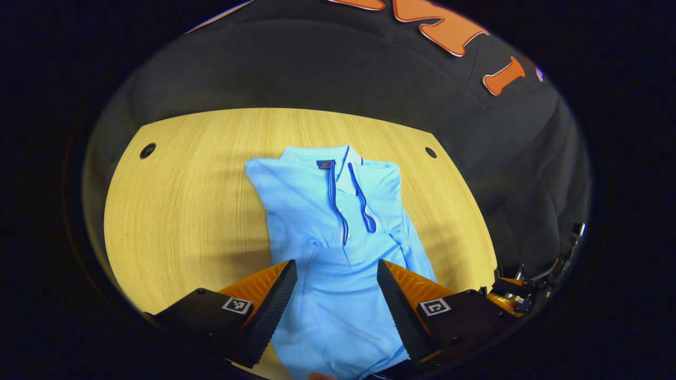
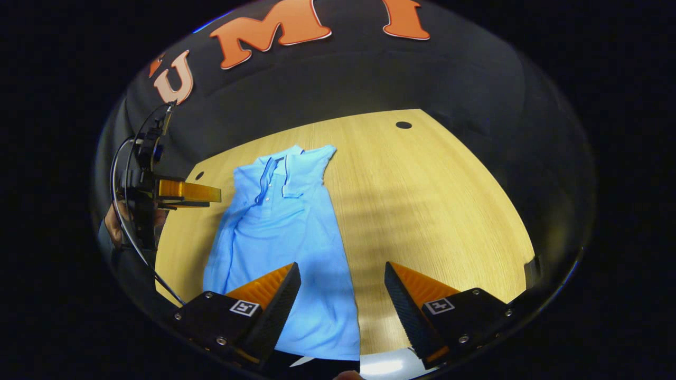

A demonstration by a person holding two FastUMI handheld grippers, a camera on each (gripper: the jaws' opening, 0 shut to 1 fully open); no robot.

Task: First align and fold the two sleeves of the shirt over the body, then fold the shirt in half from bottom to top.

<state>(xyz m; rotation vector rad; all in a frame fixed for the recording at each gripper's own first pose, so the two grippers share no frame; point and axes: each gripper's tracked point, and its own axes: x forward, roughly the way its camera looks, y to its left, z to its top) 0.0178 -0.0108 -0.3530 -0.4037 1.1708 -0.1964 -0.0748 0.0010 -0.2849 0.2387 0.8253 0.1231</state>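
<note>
— Where is the shirt lying?

— The light blue short-sleeved polo shirt (image 1: 338, 248) with its dark blue placket trim lies flat on the pale wooden table (image 1: 174, 211), collar toward the far edge and hem toward the near one. Both sleeves look folded in over the body, so the shirt makes a long narrow shape.

— And the left gripper?

— In the left gripper view the left gripper (image 1: 336, 282) hangs above the lower half of the shirt with its fingers spread wide, one on each side of the body cloth. Nothing sits between them but the fabric below, and I cannot tell whether the tips touch it.

— The right one?

— The right gripper (image 2: 342, 285) is also wide apart in the right gripper view. Its one finger sits over the shirt's lower edge area, the other over bare wood beside the shirt.

— Can you see either tool from the other side?

— Yes, in the right gripper view the left gripper (image 2: 174, 192) shows far off on the left, held by a hand (image 2: 113, 224), raised near the shirt's shoulder side. In the left gripper view, part of the right gripper (image 1: 515, 295) shows at the table's right edge.

— Anything else on the table?

— Two small dark round holes (image 1: 147, 150) near the far corners.
</note>
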